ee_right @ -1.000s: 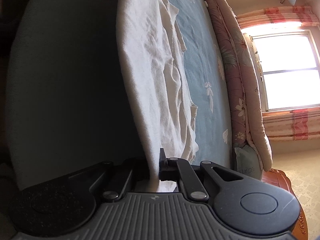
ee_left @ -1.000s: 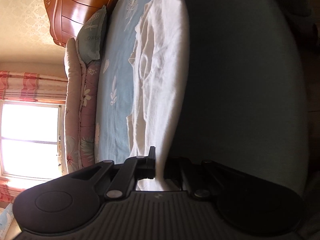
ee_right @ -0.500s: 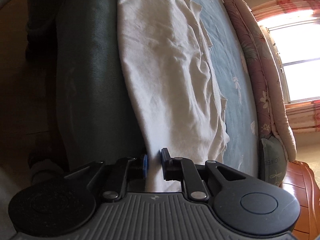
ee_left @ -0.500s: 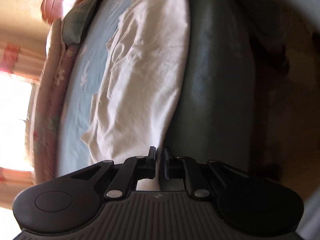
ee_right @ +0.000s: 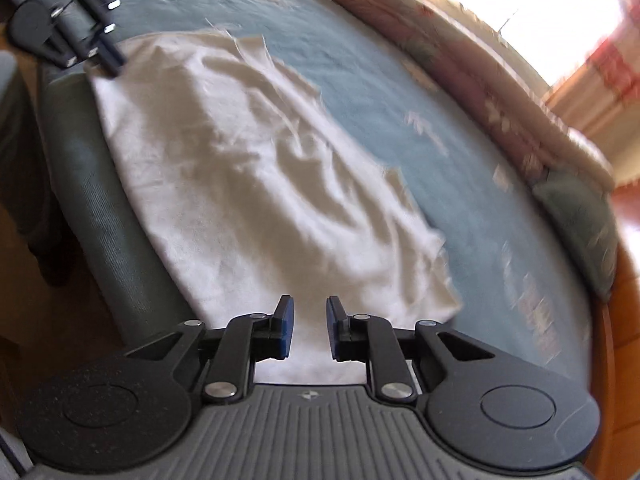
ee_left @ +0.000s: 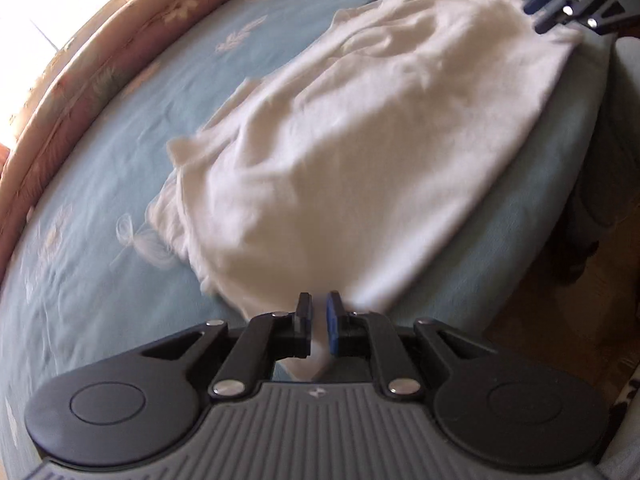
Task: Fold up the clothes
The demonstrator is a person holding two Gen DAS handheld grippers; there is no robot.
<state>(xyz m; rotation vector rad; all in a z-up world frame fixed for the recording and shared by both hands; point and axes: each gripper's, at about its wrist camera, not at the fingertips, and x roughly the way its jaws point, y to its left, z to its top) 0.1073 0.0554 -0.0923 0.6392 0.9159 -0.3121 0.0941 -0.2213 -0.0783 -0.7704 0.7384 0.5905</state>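
Cloth point(ee_left: 360, 152), white and rumpled, lies spread on the blue bed point(ee_left: 100, 184), its straight near edge along the bed's front side. Left gripper point(ee_left: 319, 326) sits at one near corner, jaws just opening and now a narrow slit apart; a bit of cloth stands in the gap, but blur hides whether the pads still touch it. Right gripper point(ee_right: 307, 330) hangs over the other near corner, jaws just opening too, parted wider, with cloth below and free of the pads. Quilt point(ee_right: 500, 92) lies rolled along the far side.
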